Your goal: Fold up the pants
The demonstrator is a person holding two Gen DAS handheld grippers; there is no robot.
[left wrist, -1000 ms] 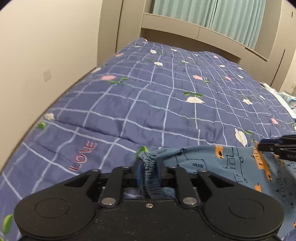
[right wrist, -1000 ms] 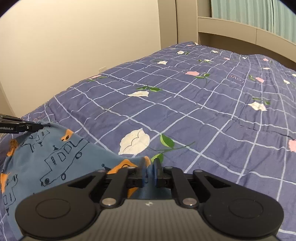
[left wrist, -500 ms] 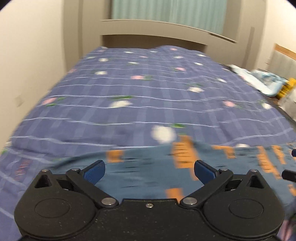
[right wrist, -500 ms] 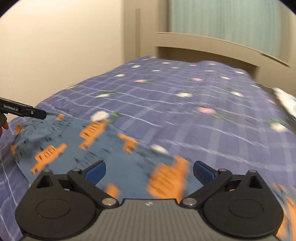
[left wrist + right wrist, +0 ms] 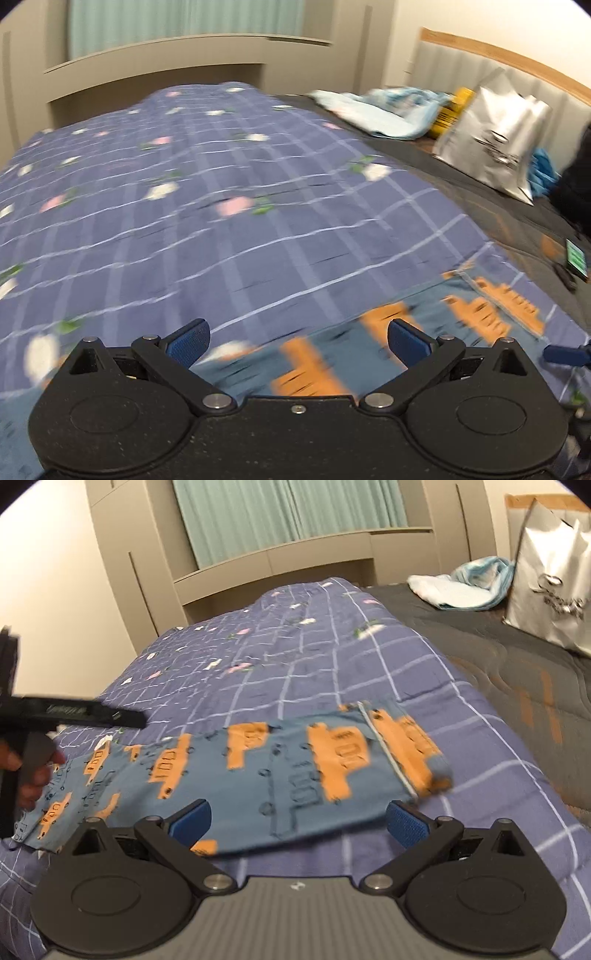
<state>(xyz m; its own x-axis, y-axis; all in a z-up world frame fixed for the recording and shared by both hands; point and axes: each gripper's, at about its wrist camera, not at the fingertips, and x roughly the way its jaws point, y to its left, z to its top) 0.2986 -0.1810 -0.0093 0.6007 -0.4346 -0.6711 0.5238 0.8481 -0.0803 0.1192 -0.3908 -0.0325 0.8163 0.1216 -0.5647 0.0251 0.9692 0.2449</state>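
Observation:
The blue pants with orange and black vehicle prints [image 5: 280, 775] lie flat on the purple checked quilt [image 5: 314, 672], stretched left to right. In the left wrist view the pants [image 5: 351, 354] lie just ahead of my open, empty left gripper [image 5: 297, 341]. My right gripper [image 5: 297, 821] is open and empty just in front of the pants' near edge. The left gripper's finger [image 5: 81, 712] shows at the left of the right wrist view, above the pants' left end. The view is motion-blurred.
A silver bag [image 5: 495, 144] and a light blue bundle of cloth [image 5: 384, 110] sit on the dark mattress [image 5: 480, 206] at the right. A phone [image 5: 576, 258] lies at the right edge. The beige headboard [image 5: 166, 66] and the wall bound the bed.
Both grippers have let go of the pants' waistband and opened. Both have swung to the right along the pants, which now lie flat on the quilt.

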